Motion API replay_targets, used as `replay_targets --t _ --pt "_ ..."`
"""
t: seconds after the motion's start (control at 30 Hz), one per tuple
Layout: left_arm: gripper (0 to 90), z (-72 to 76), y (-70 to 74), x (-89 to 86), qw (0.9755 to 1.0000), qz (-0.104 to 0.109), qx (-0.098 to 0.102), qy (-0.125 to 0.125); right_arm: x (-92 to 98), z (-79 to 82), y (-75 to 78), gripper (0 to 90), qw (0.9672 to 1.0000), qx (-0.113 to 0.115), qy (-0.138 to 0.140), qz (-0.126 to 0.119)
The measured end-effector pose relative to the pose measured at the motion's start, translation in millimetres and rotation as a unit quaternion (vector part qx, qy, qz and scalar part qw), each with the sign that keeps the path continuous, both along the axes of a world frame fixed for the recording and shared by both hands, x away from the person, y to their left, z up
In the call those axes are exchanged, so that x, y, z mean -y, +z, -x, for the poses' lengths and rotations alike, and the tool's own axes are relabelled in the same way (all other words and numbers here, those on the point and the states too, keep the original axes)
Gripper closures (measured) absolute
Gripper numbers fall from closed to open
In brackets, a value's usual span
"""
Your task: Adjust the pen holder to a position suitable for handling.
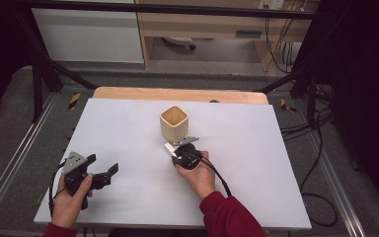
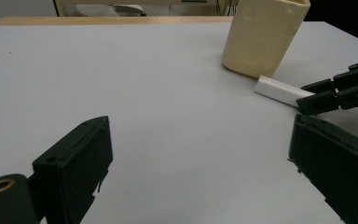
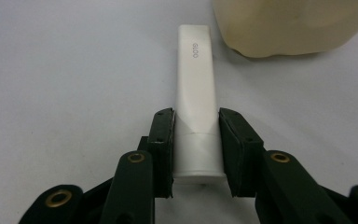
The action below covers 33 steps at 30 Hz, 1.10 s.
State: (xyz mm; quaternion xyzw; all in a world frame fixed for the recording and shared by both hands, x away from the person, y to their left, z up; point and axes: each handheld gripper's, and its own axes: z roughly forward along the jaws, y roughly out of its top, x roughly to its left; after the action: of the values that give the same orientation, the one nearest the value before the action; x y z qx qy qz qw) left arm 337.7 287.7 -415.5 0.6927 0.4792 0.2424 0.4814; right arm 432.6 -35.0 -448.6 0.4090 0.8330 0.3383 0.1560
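Centrally: white stick [image 3: 196,107] marked "GLOO", flat on the table [image 1: 128,128], just beside a cream square cup [image 1: 173,123]. Right gripper [image 3: 196,149] pinches its near end, jaws pressed on both sides. Left gripper [image 1: 101,170], held low at the table's left, jaws spread wide. Cup interior unclear.

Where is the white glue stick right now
In the high view the white glue stick lies on the table's middle, just in front of the beige cup, between the right gripper fingers.
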Motion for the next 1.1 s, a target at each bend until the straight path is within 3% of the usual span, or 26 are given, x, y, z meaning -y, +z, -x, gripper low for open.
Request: replay_targets --t 0.23,0.7,0.83,0.87,1.1 --pt "6.0 0.0 0.0 0.2 1.0000 0.000 0.000 0.001 1.1 -0.3 0.6 67.3 1.0000 0.000 0.009 -0.001" --pt "6.0 -0.1 0.3 -1.6 1.0000 0.003 0.002 0.004 7.5 17.0 9.1 67.4 0.9986 0.033 0.040 0.001" --pt "6.0 0.1 0.8 -1.2 1.0000 0.005 0.005 0.005 18.7 27.3 13.5 67.4 0.9977 0.045 0.048 -0.013" --pt "6.0 0.0 0.9 -0.4 0.9999 0.006 0.006 0.005 26.7 33.6 16.9 67.4 0.9970 0.053 0.050 -0.025" --pt "6.1 -0.7 0.6 7.1 0.9999 0.008 0.009 0.005 58.5 51.0 26.3 67.4 0.9947 0.075 0.050 -0.049"
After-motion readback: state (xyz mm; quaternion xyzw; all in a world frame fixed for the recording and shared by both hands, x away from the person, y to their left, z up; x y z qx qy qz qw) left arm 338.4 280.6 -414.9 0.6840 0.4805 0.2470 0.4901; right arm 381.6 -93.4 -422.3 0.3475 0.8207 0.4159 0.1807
